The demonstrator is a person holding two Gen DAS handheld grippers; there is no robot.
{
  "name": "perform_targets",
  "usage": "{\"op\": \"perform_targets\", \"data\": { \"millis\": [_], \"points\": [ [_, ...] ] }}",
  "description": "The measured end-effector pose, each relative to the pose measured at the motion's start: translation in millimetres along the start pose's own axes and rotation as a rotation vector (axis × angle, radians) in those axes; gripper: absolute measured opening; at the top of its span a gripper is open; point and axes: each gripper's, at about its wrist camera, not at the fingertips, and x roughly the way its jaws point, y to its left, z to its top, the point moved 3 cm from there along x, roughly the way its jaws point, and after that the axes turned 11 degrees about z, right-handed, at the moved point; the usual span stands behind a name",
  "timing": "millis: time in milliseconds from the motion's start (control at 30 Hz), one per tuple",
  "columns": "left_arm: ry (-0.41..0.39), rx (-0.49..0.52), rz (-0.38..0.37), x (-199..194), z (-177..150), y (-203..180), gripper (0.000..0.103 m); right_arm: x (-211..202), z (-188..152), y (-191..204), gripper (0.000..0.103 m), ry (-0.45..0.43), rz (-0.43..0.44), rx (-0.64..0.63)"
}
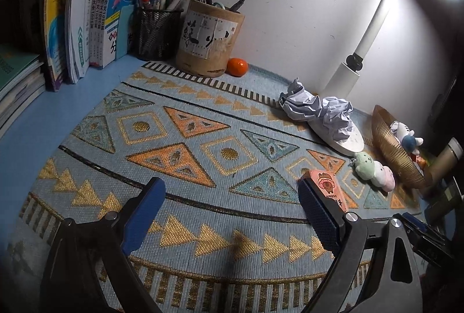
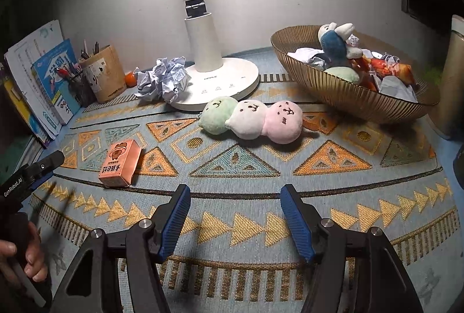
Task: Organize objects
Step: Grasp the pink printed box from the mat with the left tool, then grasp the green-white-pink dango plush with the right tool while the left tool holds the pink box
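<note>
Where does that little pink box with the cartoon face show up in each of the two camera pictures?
Left wrist view: the pink box sits lower right, just behind the left gripper's right-hand finger.
Right wrist view: pink box lies left of centre on the patterned mat.
Shared landmark: the white lamp base.

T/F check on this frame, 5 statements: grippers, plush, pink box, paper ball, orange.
1. Both hand-held grippers are open and empty. True: the left hand-held gripper and the right hand-held gripper hold nothing.
2. The three-ball plush lies inside the gold basket. False: it lies on the mat, in front of the basket.
3. The pink box lies on the mat. True.
4. The crumpled paper sits in the mesh pen cup. False: it rests against the lamp base.
5. The orange sits beside the brown pen holder. True.
</note>
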Motion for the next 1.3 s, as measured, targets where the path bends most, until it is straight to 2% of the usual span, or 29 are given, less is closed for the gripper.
{"op": "perform_targets", "data": {
  "millis": [267,300,367,400,500,533,600,667,733,867,933,1033,1100,1133,1167,1300],
  "points": [
    [0.000,0.035,0.002,-1,-4,-7,0.093,4,0,1,0.066,0.019,-0.015,-0.012],
    [-0.001,0.051,0.001,-2,-5,-10,0.093,5,1,-1,0.066,0.029,0.004,0.000],
    [0.008,0.103,-0.026,-4,-8,-22,0.093,12,5,-5,0.067,0.085,0.143,0.026],
    [0.025,0.135,-0.054,-5,-12,-32,0.093,15,10,-5,0.067,0.111,0.183,0.010],
    [0.070,0.223,-0.105,-7,-23,-63,0.093,17,36,0,0.067,0.100,0.069,-0.146],
    [0.082,0.246,-0.109,-6,-26,-74,0.093,19,45,3,0.069,0.092,0.055,-0.195],
    [0.102,0.283,-0.100,-1,-30,-93,0.093,28,59,7,0.079,0.100,0.029,-0.256],
    [0.113,0.336,-0.078,6,-33,-111,0.093,39,70,11,0.082,0.094,-0.019,-0.318],
    [0.124,0.377,-0.043,13,-36,-125,0.093,51,79,10,0.082,0.100,-0.054,-0.348],
    [0.142,0.412,-0.007,27,-38,-140,0.092,77,89,2,0.082,0.163,-0.063,-0.318],
    [0.134,0.418,0.006,30,-36,-142,0.087,85,91,0,0.083,0.201,-0.095,-0.310],
    [0.131,0.394,-0.011,34,-29,-139,0.076,90,91,5,0.084,0.252,-0.070,-0.292],
    [0.122,0.387,-0.010,35,-25,-135,0.058,96,90,4,0.084,0.307,-0.063,-0.244],
    [0.121,0.382,-0.018,36,-22,-132,0.056,97,90,4,0.084,0.319,-0.076,-0.232],
    [0.122,0.368,-0.023,36,-20,-128,0.046,96,90,4,0.084,0.334,-0.079,-0.212],
    [0.124,0.325,-0.068,38,-15,-112,0.042,81,91,12,0.088,0.402,0.038,-0.045]
  ]
}}
